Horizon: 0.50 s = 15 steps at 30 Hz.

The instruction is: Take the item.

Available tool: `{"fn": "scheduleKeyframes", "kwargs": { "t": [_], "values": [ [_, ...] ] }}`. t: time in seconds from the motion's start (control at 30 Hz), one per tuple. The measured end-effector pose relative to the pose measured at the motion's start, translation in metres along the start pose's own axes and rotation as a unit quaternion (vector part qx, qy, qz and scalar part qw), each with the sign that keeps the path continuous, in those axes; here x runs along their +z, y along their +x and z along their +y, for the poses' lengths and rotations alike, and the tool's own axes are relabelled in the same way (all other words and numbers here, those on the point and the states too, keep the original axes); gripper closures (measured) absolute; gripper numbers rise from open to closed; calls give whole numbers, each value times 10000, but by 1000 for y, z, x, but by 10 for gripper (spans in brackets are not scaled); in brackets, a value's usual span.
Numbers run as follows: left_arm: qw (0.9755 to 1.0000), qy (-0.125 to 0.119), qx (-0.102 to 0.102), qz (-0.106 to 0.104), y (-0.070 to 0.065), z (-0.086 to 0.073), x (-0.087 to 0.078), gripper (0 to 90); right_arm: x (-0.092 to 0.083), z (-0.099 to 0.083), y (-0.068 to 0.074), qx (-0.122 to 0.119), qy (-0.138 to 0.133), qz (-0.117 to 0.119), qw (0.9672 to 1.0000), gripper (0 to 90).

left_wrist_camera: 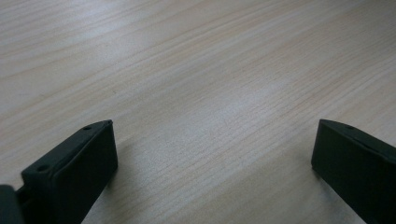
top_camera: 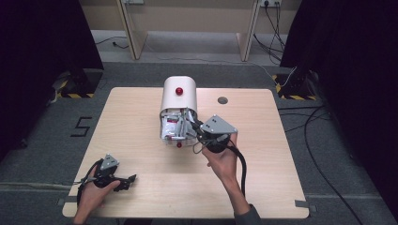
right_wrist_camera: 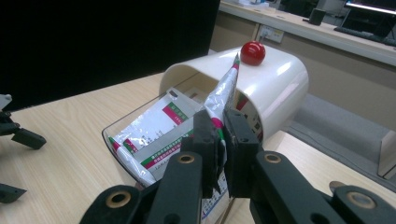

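Note:
A white domed box (top_camera: 178, 96) with a red knob (top_camera: 179, 91) stands at the middle of the wooden table (top_camera: 141, 108). Its clear drawer (right_wrist_camera: 122, 140) is pulled out toward me and holds several silver sachets with red and green print. My right gripper (right_wrist_camera: 222, 126) is shut on one sachet (right_wrist_camera: 225, 91), which stands upright above the drawer with its top by the red knob (right_wrist_camera: 252, 52). In the high view the right gripper (top_camera: 191, 124) sits at the drawer's right side. My left gripper (top_camera: 129, 180) rests at the front left, jaws open over bare wood (left_wrist_camera: 187, 70).
A round dark grommet (top_camera: 222, 100) sits in the table's back right. Black cables (top_camera: 309, 122) trail over the floor on the right. A pale wooden frame (top_camera: 187, 23) stands behind the table. Dark curtains flank both sides.

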State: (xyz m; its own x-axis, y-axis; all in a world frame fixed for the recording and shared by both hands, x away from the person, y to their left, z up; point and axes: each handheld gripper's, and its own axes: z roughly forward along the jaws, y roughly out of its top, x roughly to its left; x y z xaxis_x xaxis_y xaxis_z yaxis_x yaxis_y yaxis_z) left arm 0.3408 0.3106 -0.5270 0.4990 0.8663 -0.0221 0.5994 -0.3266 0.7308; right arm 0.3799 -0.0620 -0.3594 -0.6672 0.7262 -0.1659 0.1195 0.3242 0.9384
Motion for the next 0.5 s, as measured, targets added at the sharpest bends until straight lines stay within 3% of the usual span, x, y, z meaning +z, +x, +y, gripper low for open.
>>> {"fn": "scheduleKeyframes", "kwargs": {
  "t": [0.5],
  "values": [
    [10000,0,1,-1,0,0,0,0,-25,-9,-17,1,-65,-183,9998,857]
  ]
}}
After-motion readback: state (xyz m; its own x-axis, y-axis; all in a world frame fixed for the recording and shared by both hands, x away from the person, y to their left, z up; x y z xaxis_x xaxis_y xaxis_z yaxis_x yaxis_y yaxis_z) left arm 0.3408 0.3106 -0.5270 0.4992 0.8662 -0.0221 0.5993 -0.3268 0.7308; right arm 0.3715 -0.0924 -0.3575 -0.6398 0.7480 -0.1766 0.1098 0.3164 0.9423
